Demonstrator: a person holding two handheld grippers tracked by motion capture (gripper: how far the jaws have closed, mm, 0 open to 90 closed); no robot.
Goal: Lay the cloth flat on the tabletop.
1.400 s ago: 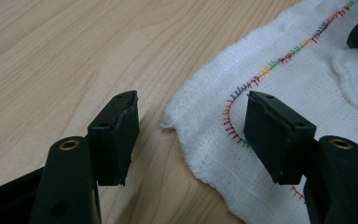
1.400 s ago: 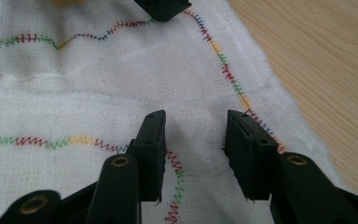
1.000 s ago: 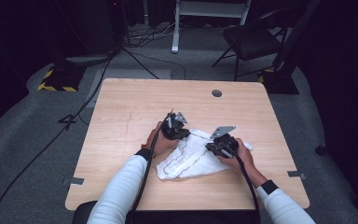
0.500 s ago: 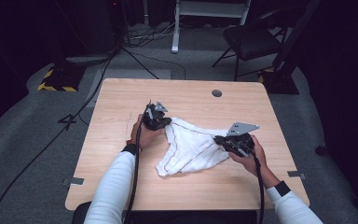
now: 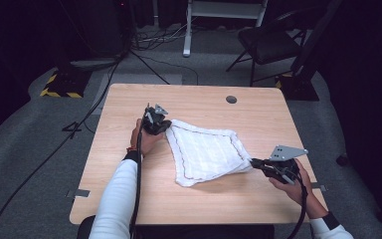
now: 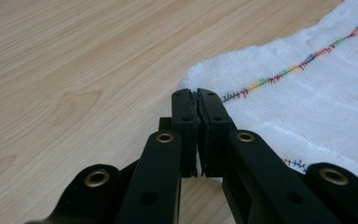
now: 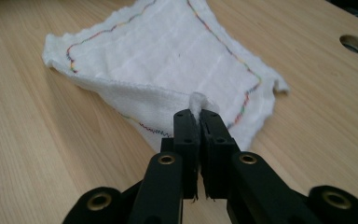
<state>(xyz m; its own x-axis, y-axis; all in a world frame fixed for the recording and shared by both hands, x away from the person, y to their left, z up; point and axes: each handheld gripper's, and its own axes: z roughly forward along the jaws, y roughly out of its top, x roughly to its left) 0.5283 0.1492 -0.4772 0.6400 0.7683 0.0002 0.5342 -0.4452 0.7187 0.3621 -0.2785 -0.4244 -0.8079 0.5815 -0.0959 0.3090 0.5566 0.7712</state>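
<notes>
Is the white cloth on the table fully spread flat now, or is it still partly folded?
Partly folded. The white cloth is pulled between left gripper and right gripper, but its near edge is doubled over.

One white woven cloth with multicoloured stitching along its hem lies on one light wooden table, which has one round grey cable hole. Two black two-jaw grippers are at the cloth, the left gripper and the right gripper. One dark chair stands on the floor behind.
</notes>
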